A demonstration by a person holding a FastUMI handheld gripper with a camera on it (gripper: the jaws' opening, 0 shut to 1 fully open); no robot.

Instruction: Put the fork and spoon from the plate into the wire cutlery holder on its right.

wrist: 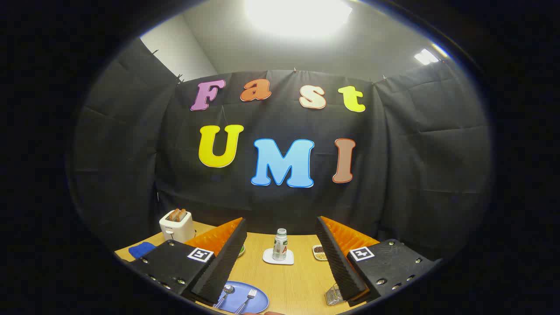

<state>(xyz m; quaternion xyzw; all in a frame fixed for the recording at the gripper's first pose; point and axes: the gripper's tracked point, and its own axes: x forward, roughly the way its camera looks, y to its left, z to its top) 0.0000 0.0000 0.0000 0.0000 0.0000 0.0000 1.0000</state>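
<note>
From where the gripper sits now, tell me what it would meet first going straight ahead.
Probably the small capped bottle on its white coaster: it stands centred beyond the open gripper, across bare wooden table. Depth is uncertain.

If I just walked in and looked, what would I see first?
Probably the hand-held gripper, its two fingers spread open and holding nothing above the wooden table. Right between the fingers, farther back, a bottle stands on a white coaster. By the left finger a blue plate carries a fork and spoon, and a white toaster sits at the far left.
</note>
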